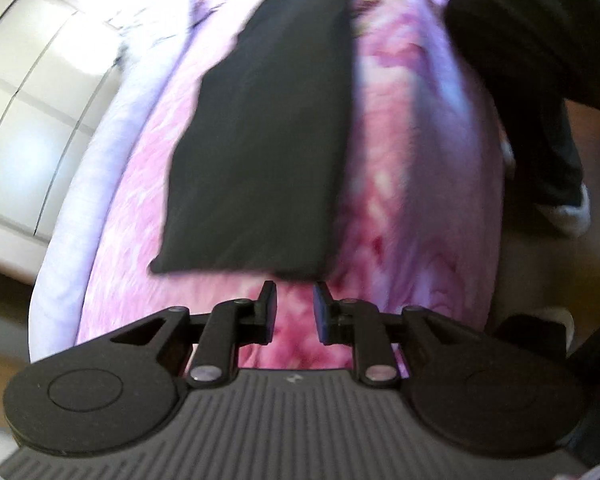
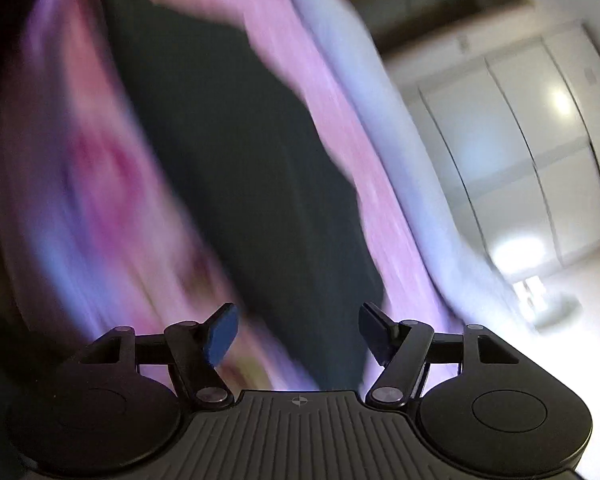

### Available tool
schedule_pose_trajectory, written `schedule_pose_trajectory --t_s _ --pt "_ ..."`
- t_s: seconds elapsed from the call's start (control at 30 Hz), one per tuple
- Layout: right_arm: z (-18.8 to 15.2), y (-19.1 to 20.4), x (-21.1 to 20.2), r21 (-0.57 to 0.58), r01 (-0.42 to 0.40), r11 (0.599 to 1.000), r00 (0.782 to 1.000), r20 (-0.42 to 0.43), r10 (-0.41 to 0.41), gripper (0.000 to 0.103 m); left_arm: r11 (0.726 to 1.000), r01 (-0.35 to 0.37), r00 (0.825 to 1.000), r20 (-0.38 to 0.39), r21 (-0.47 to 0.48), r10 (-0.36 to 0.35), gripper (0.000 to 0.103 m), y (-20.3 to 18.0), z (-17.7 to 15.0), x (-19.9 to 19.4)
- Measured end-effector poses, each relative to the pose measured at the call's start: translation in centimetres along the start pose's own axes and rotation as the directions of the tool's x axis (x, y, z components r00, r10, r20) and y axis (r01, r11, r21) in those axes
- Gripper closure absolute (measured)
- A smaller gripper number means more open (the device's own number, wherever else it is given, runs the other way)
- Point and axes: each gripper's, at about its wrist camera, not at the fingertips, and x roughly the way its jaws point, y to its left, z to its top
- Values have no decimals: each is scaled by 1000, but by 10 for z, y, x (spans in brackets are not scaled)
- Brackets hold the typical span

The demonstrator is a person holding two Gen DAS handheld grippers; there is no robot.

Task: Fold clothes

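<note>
— While both grippers hang empty over the bed (image 1: 112, 208), which step is this?

— A fold looks finished, I'd judge. The garment (image 1: 260, 152) lies as a long dark slab down the middle of the left wrist frame, edges straight, near end squared off just above the left gripper (image 1: 294, 312).

— Jaws?

— Left: a narrow gap, nothing between, only pink cover showing through. Right gripper (image 2: 298, 332): spread wide, also empty; the garment (image 2: 240, 168) runs blurred up the centre of its frame.

— Next move?

— Probably a cross fold: each gripper pinching a near corner, then carrying it to the far end.

— Materials?

— Matte, thin, limp black cloth; the cover is soft and mottled pink, with a pale border at left.
</note>
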Motion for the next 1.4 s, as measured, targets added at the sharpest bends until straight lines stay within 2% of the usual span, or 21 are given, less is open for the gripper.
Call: schedule_pose_trajectory --t_s 0.07,0.17,0.27,0.33,0.4,0.43,0.47,0.5,0.7,0.83,0.97,1.03,1.07,1.1,1.13,1.17,1.3,1.4 --pt "39 19 -1 -25 -59 998 993 100 61 37 998 -23 1000 2 -62 23 83 10 -10 -4" --pt "89 47 8 -68 -143 987 967 202 154 37 988 -59 998 -5 -142 59 77 21 -28 -11" --pt "135 76 29 -162 -209 965 941 236 243 37 976 -88 996 -5 -201 88 66 32 -45 -11" --pt "152 95 49 -233 -220 947 932 235 274 37 967 -104 994 3 -232 108 56 38 -54 -9" --pt "164 104 67 -287 -200 937 935 229 269 53 965 -114 992 22 -237 122 46 43 -58 -4" --pt "169 105 71 -288 -198 937 934 236 269 56 966 -114 992 31 -233 124 45 44 -60 -1" --pt "173 101 76 -283 -202 938 935 231 271 75 967 -114 991 40 -229 126 42 45 -61 2" --pt "177 97 80 -274 -205 940 935 228 271 98 969 -112 991 52 -222 127 41 48 -61 7" --pt "188 38 79 -71 -222 973 933 275 233 98 980 -129 979 140 -153 151 34 65 -47 49" --pt "190 -8 71 94 -247 964 931 300 209 98 991 -109 973 196 -73 121 32 73 -27 89" --pt "192 -28 66 143 -247 958 933 303 195 98 990 -140 960 244 0 136 33 83 -7 124" --pt "191 -30 63 144 -256 956 931 302 203 98 988 -148 956 262 37 133 35 88 0 138" --pt "190 -30 62 146 -262 954 930 302 210 98 987 -151 954 271 56 131 41 90 3 145" --pt "190 -30 61 146 -269 952 929 302 216 98 986 -144 954 276 88 115 52 91 6 151" --pt "189 -29 61 144 -277 950 927 302 224 98 983 -137 958 269 121 100 83 90 7 155" --pt "188 -28 61 139 -281 950 926 300 230 98 979 -131 961 261 154 88 94 90 8 159" --pt "192 -16 59 97 -313 945 913 304 271 98 972 -142 963 253 186 92 96 88 1 147" --pt "200 1 50 42 -359 932 884 335 325 99 975 -143 968 230 171 102 96 88 -12 123"
